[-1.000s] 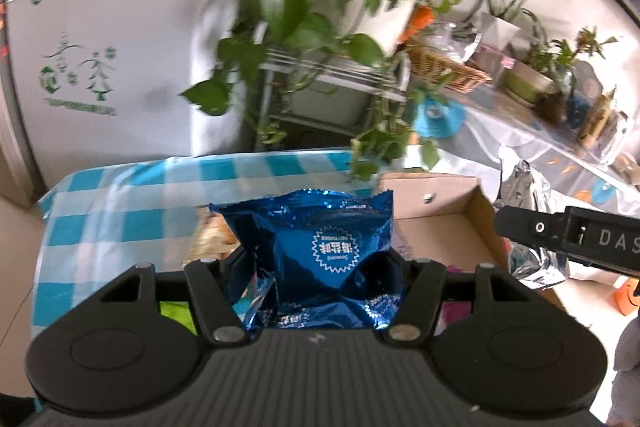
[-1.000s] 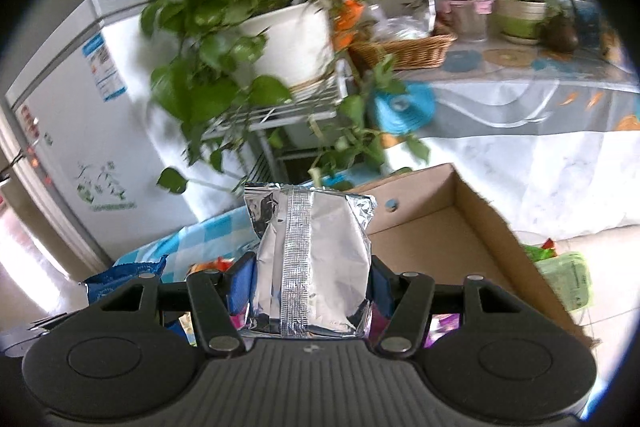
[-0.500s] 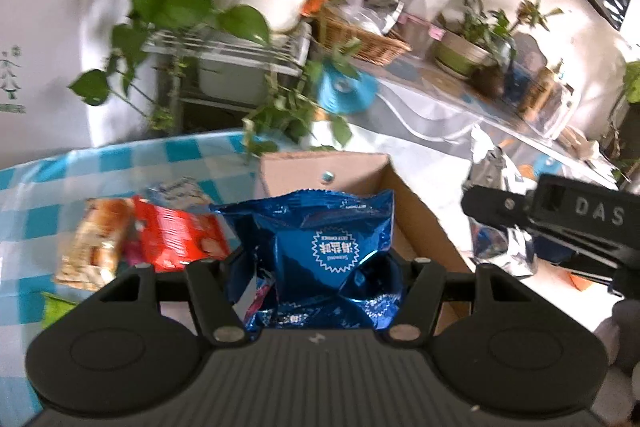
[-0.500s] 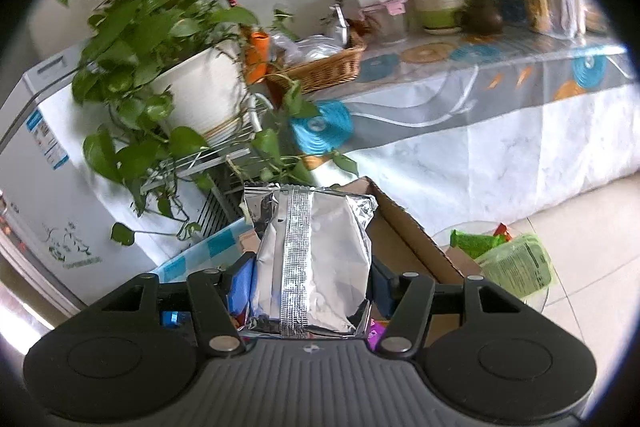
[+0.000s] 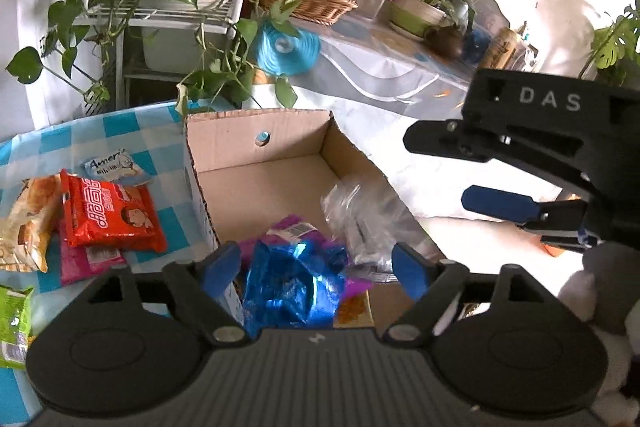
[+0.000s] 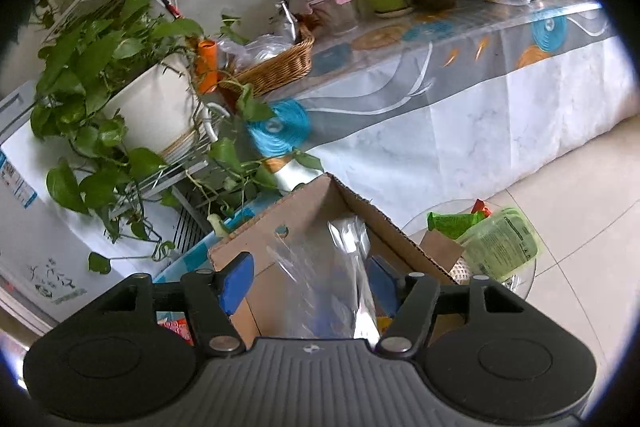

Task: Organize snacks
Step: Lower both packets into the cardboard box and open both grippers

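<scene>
- Centre frame: left gripper [image 5: 318,269] and right gripper [image 6: 308,281] have just been opening wide, releasing blue packet [image 5: 290,285] and silver packet [image 6: 340,279] into the cardboard box [image 5: 256,135].
- Left of frame: red packet [image 5: 110,215] and others remain on the checked cloth [image 5: 120,131].

The right gripper [image 6: 308,277] hangs over an open cardboard box [image 6: 356,205], its jaws having just been opening. A blurred silver packet [image 6: 340,279] sits between the blue pads [image 6: 236,281], apparently loose. Behind stand potted plants [image 6: 120,67], a wicker basket [image 6: 280,65] and a draped table [image 6: 460,95].
</scene>
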A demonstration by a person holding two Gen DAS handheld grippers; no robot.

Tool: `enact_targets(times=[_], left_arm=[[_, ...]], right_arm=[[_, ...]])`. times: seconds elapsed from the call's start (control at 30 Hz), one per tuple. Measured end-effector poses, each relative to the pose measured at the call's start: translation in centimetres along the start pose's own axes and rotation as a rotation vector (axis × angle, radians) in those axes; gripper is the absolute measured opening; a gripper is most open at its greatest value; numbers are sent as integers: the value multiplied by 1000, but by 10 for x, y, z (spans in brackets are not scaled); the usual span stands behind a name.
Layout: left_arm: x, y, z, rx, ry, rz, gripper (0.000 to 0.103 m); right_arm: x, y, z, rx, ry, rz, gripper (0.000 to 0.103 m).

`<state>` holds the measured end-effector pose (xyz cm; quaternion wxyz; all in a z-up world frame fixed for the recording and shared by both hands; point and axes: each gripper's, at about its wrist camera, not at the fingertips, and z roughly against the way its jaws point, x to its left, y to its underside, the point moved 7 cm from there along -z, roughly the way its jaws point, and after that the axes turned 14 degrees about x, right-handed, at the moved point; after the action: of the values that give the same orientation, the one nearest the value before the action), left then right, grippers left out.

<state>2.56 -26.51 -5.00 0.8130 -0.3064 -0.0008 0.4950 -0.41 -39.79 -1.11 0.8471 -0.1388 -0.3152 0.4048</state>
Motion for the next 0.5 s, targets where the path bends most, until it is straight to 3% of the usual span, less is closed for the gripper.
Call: enact_targets(times=[0.5], left_arm=[[25, 11, 28, -32, -60, 22, 87]], right_arm=[[18, 7, -9, 35, -15, 44, 82]])
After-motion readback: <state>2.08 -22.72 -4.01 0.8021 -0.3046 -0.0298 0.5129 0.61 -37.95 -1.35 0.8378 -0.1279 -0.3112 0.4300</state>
